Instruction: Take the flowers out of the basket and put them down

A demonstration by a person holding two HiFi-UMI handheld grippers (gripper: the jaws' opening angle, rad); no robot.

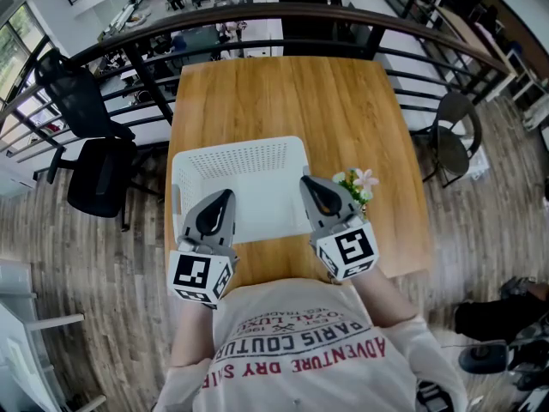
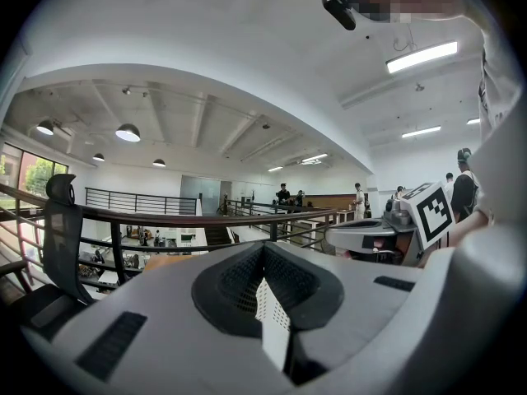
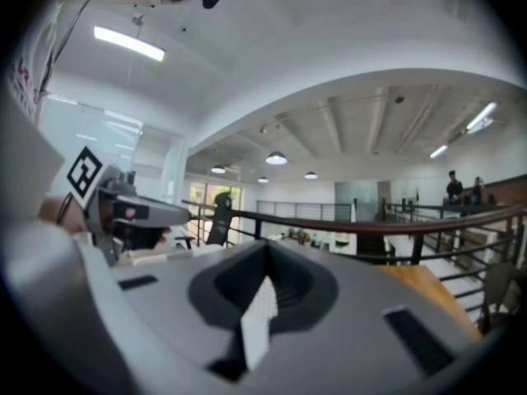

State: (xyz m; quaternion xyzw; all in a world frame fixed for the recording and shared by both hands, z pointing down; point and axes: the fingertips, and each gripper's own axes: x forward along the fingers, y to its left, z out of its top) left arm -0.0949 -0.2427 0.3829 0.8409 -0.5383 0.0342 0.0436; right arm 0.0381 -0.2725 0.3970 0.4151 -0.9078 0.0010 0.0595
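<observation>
A white perforated basket [image 1: 242, 150] stands on the wooden table [image 1: 283, 93], near its front edge, and looks empty inside. A small bunch of flowers [image 1: 360, 182], white and pink with green leaves, lies on the table just off the basket's right side. My right gripper [image 1: 305, 181] is over the basket's right front corner, beside the flowers, with its jaws shut and nothing between them. My left gripper [image 1: 226, 194] hangs over the basket's front left part, also shut and empty. Both gripper views look out across the room and up toward the ceiling.
A dark curved railing [image 1: 283, 11] runs behind the table. Black office chairs [image 1: 94, 157] stand to the left and a round-backed chair [image 1: 453, 136] to the right. Bare tabletop lies beyond the basket. The person's torso is at the table's front edge.
</observation>
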